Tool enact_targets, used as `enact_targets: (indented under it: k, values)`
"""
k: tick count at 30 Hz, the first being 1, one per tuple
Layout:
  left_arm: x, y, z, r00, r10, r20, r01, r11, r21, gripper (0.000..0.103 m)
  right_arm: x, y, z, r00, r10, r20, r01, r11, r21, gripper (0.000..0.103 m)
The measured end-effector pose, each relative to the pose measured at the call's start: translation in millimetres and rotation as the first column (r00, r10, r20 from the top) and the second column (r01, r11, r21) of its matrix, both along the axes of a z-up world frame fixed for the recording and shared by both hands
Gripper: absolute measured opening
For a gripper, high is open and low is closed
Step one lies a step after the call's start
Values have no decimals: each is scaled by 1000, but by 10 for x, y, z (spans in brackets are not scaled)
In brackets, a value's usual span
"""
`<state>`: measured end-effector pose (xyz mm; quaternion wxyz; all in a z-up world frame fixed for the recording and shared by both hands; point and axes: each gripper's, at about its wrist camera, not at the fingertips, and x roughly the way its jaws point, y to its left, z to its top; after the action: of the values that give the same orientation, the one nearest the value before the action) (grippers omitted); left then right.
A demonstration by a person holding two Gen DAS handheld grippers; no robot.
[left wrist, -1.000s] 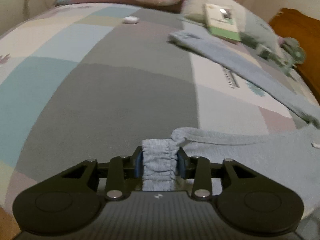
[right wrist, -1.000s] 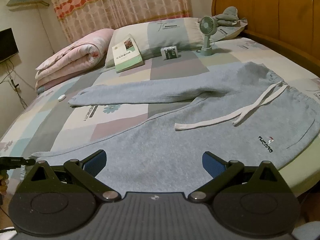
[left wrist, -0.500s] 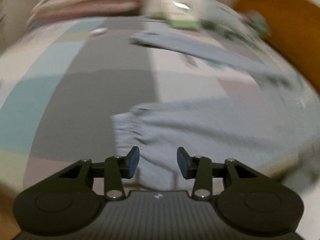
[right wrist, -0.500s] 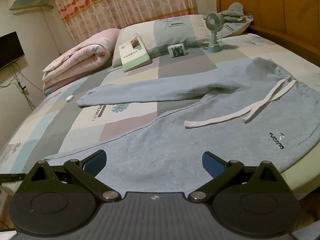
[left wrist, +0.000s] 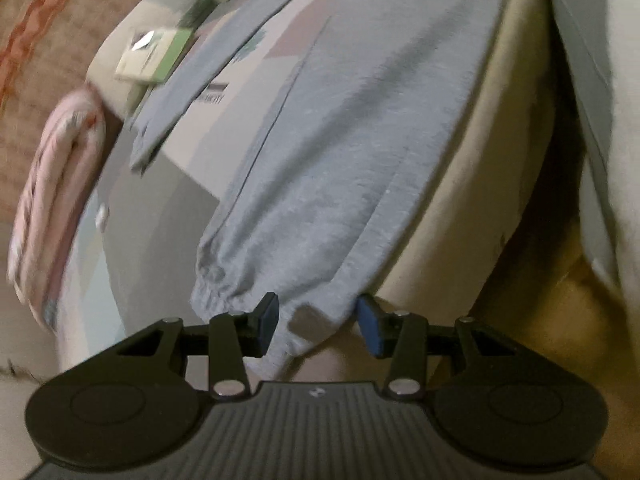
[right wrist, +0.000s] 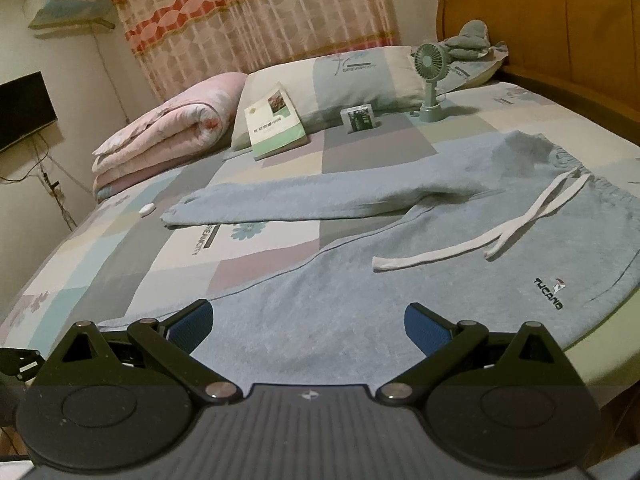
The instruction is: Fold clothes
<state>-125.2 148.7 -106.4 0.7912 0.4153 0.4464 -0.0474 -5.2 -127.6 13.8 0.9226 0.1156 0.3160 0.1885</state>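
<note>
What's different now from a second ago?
The left tongs let go of the trouser cuff, which dropped onto the bed; they are opening and have rolled sideways. The right tongs stayed open over the trousers; the book and fan are unmoved.

Soft cloth against polished wood, as we see it.
We see matt, fleecy light-blue cotton sweatpants (right wrist: 400, 308), a glossy orange-brown wooden headboard (right wrist: 560, 32), and a smooth pale-green plastic fan (right wrist: 430, 76).

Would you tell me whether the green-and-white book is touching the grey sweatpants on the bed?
Apart. The right wrist view shows the book leaning against the pillow, with bare patchwork bedsheet between it and the sweatpants.
</note>
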Motion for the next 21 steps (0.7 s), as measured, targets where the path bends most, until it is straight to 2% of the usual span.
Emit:
enact_targets:
  k: [7, 9, 10, 11, 12, 13, 16, 19, 21]
  values:
    - [-17, -142, -143, 990, -137, 37, 131, 984, 121, 47, 2, 23, 7, 1000, 12, 1, -12, 1000, -5, 103]
    - [-29, -77, -180, 991, -125, 42, 117, 979, 164, 48, 1, 7, 9, 1000, 10, 3, -10, 1000, 3, 103]
    - [-31, -50, -199, 992, -119, 43, 109, 976, 187, 44, 3, -4, 7, 1000, 7, 1, -7, 1000, 9, 103]
    - [-27, -37, -209, 993, -113, 33, 105, 977, 186, 37, 3, -9, 2, 1000, 6, -2, -5, 1000, 12, 103]
    - [-19, -29, -214, 994, -108, 19, 103, 979, 175, 14, 5, -11, 1, 1000, 4, -2, -4, 1000, 13, 103]
    - [-12, -21, -220, 995, -104, 5, 102, 981, 164, 5, 4, -9, 3, 1000, 5, -1, -5, 1000, 14, 103]
    - [-17, -8, -167, 995, -95, -17, 97, 985, 145, 4, -1, -10, 11, 1000, 7, 3, -7, 1000, 16, 103]
    - [-52, 39, 23, 998, -59, -8, 59, 994, 87, 4, 7, -15, 9, 1000, 3, 2, -3, 1000, 21, 103]
    - [-107, 65, 51, 998, -38, -41, 40, 998, 41, 4, 15, -25, -3, 1000, 2, -2, -2, 999, 33, 103]
